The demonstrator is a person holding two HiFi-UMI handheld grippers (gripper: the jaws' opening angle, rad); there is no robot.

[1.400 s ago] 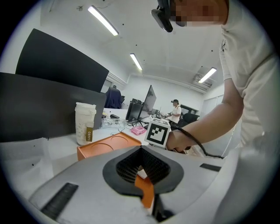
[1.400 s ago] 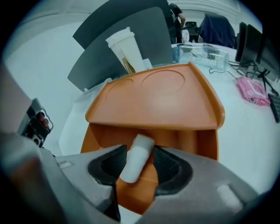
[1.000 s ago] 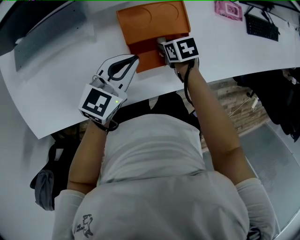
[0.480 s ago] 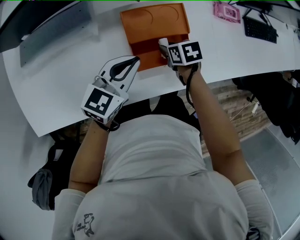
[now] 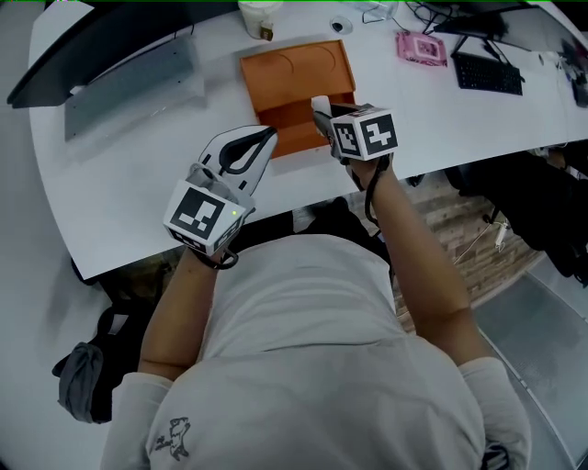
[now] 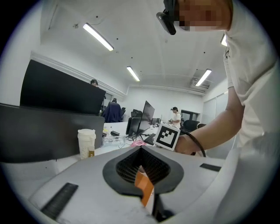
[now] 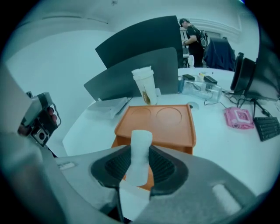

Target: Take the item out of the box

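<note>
An orange box (image 5: 299, 73) lies open on the white desk (image 5: 138, 174); in the right gripper view the orange box (image 7: 166, 124) fills the middle. My right gripper (image 5: 323, 117) hovers over its near right part, shut on a white rolled item (image 5: 319, 106). That white item (image 7: 139, 153) stands upright between the pads of the right gripper (image 7: 140, 162), above the box. My left gripper (image 5: 264, 138) sits at the box's near left corner. In the left gripper view the left gripper (image 6: 142, 168) is shut on a thin orange flap (image 6: 144, 189).
A paper cup (image 5: 259, 16) stands behind the box, a pink packet (image 5: 421, 46) and a black keyboard (image 5: 489, 73) lie to the right. A grey panel (image 5: 129, 78) lies at the left. The desk's front edge (image 5: 303, 197) runs close to both grippers.
The right gripper has risen slightly with the white item, which now shows more fully above the box. The left gripper stays at the box's near left corner. The head view has shifted.
</note>
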